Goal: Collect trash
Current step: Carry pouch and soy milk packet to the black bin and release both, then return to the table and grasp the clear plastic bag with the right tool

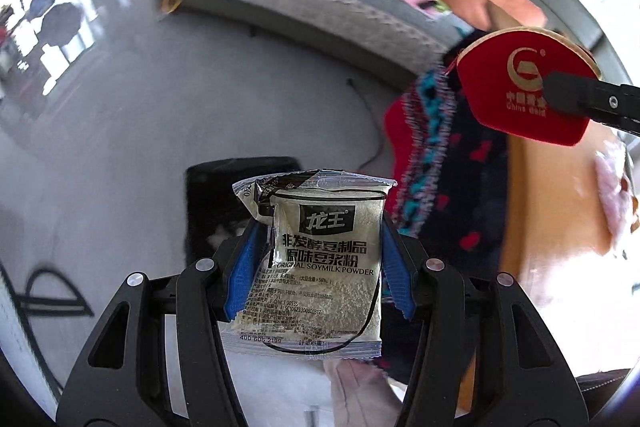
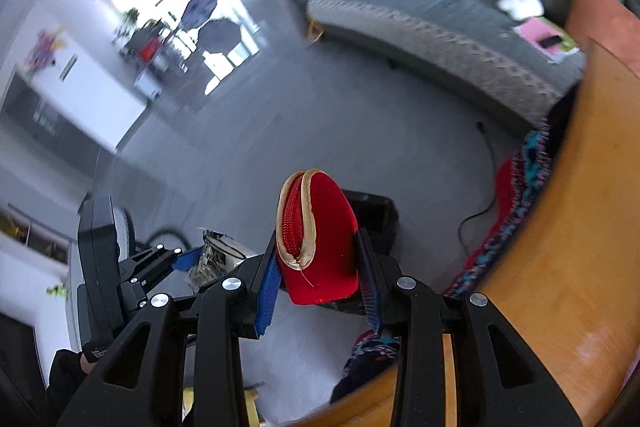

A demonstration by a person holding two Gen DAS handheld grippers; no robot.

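Left gripper (image 1: 320, 259): clenching soymilk packet (image 1: 316, 259) above floor.
Right gripper (image 2: 320, 267): gripping red zip pouch (image 2: 320, 243) beside wooden table (image 2: 568, 247) edge.
Around: black bin (image 1: 212, 195) sitting below; knitted cloth (image 1: 440, 155) draping off edge.

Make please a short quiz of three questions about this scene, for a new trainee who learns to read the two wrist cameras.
1. True or false: the left gripper holds a soymilk powder packet.
2. Multiple choice: what does the right gripper hold? A) a blue bottle B) a red zip pouch C) nothing
3. Fill in: below both held things, on the grey floor, stands a ____ bin.

Key: 1 true. 2 B; the pouch shows a gold logo in the left wrist view. 3 black.
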